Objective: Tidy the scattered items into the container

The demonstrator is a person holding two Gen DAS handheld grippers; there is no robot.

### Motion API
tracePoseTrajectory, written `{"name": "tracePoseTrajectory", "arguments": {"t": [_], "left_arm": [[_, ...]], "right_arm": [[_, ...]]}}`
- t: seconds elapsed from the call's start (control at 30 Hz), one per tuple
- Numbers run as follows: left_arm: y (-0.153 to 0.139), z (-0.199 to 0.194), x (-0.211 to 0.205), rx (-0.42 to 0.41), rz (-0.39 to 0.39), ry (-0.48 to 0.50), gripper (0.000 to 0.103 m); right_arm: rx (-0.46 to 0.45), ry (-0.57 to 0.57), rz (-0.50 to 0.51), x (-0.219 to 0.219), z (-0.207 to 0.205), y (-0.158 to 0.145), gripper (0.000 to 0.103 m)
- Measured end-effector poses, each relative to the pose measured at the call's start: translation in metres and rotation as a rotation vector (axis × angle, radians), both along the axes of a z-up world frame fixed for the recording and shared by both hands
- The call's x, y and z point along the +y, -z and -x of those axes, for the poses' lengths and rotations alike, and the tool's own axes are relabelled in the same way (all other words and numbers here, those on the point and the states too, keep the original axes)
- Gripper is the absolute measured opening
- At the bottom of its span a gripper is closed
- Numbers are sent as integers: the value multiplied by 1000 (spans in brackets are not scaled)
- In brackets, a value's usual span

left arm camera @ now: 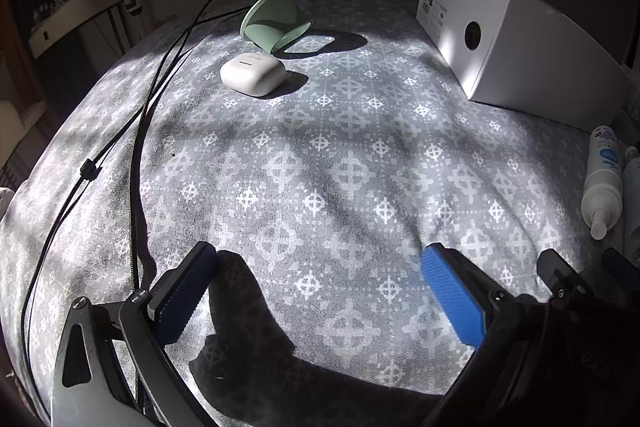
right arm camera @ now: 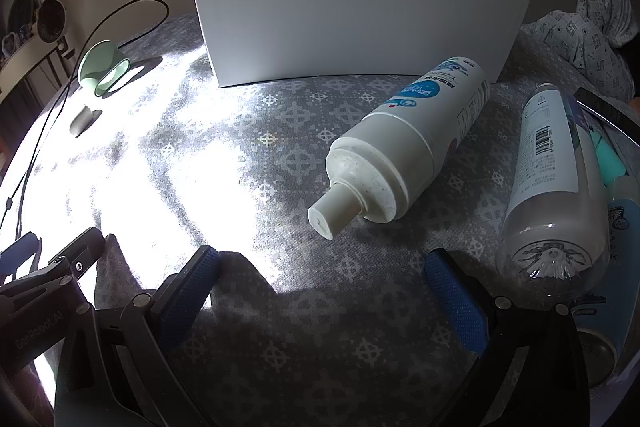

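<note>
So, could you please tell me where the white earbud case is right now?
In the left wrist view the white earbud case lies on the patterned bedspread, upper left, just in front of the green cup and right of the black cable.

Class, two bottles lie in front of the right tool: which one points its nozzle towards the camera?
The white pump bottle with the blue label; the clear bottle shows its base instead.

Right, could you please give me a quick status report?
Both grippers, left and right, open, empty. Pump bottle lying loose ahead of right; earbud case ahead of left. White box beyond, path unobstructed.
</note>
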State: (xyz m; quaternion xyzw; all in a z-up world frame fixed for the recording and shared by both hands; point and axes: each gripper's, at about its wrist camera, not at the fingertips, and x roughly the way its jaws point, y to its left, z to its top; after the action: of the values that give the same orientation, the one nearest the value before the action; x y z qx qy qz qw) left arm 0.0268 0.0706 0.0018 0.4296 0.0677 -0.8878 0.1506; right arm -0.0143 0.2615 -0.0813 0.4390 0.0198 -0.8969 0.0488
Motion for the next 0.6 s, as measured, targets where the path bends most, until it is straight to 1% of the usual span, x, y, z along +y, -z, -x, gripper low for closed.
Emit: {"name": "tracePoseTrajectory", "arguments": {"t": [0.6], "left_arm": [[0,-1,0,1,-4,0,103]], "right_arm": [[0,0,-1,0,0,0,103]]}}
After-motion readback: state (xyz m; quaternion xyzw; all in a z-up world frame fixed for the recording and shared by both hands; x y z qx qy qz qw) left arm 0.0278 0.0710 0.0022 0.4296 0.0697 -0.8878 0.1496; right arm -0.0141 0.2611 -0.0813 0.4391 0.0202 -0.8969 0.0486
